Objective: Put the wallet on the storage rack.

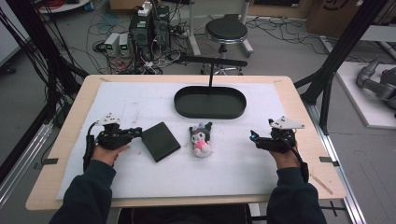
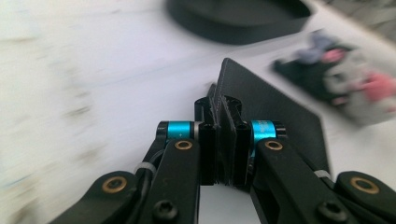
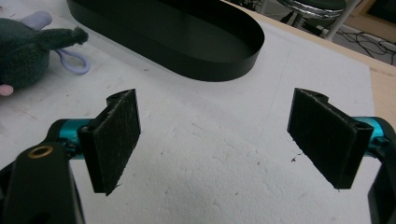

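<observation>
A flat black square card [image 1: 160, 141] lies left of centre on the white mat, and my left gripper [image 1: 138, 132] is shut on its near-left edge. In the left gripper view the card [image 2: 275, 109] stands pinched between the two pads of that gripper [image 2: 226, 140]. A small plush toy [image 1: 201, 139], dark-hooded with a pink body, lies at the middle of the mat. My right gripper [image 1: 253, 138] hovers open to the right of the toy, its pads [image 3: 116, 140] wide apart with bare mat between them. The plush [image 3: 28, 46] shows at that view's upper left.
A black oval tray [image 1: 210, 102] sits at the back centre of the mat, on a thin stand post. The wooden table edge [image 1: 299, 107] frames the white mat [image 1: 130, 102]. Beyond the table are a stool [image 1: 226, 31], cables and black frame posts.
</observation>
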Tool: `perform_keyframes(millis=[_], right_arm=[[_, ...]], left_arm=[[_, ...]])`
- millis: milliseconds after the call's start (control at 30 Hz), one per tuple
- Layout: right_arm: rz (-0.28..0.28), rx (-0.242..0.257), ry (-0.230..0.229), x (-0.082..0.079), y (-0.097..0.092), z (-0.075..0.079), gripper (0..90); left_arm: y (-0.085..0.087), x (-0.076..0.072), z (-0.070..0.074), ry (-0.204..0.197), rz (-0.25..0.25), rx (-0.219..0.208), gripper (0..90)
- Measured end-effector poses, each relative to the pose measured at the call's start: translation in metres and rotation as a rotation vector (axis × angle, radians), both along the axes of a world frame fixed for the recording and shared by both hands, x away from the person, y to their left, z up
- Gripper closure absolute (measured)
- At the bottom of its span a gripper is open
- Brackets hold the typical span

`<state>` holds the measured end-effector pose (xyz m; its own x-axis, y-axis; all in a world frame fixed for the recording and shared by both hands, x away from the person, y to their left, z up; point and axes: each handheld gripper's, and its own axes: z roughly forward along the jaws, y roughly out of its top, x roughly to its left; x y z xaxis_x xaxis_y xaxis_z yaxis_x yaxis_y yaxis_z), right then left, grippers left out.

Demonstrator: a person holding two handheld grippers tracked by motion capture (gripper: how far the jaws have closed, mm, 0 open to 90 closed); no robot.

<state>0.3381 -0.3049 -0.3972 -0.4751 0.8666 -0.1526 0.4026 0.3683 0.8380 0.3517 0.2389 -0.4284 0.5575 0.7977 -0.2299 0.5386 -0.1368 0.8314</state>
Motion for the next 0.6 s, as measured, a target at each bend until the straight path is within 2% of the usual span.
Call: perform_keyframes(millis=[100, 300, 333, 367, 467, 500, 533, 567, 600], right_arm=[[0.004, -0.006, 0.003, 0.0, 0.001, 0.0, 17.4], [0.004, -0.005, 0.001, 0.0, 0.001, 0.0, 17.4], [0.004, -0.002, 0.006, 0.0, 0.001, -0.001, 17.5], [0.002, -0.003, 0.005, 0.0, 0.001, 0.0, 17.4], [0.007, -0.007, 0.004, 0.0, 0.002, -0.001, 17.4], [0.007, -0.007, 0.004, 0.0, 0.002, -0.001, 17.4], [0.009, -0.008, 0.004, 0.0, 0.002, -0.001, 17.5], [0.006, -0.008, 0.002, 0.0, 0.002, 0.0, 17.4], [0.008, -0.009, 0.002, 0.0, 0.001, -0.001, 17.5]], left_arm=[[-0.002, 0.002, -0.008, 0.037, 0.012, 0.037, 85.0], [0.001, 0.004, -0.013, 0.058, 0.015, 0.017, 83.4], [0.001, 0.005, -0.015, 0.064, 0.02, 0.017, 79.8], [0.002, 0.008, -0.02, 0.102, 0.026, 0.011, 65.2], [0.002, 0.01, -0.023, 0.125, 0.039, -0.003, 45.5], [0.002, 0.01, -0.023, 0.131, 0.038, -0.018, 45.5], [0.001, 0.008, -0.019, 0.114, 0.041, -0.023, 40.3], [0.0, 0.007, -0.017, 0.093, 0.028, -0.031, 40.0], [0.0, 0.007, -0.017, 0.093, 0.028, -0.031, 40.0]])
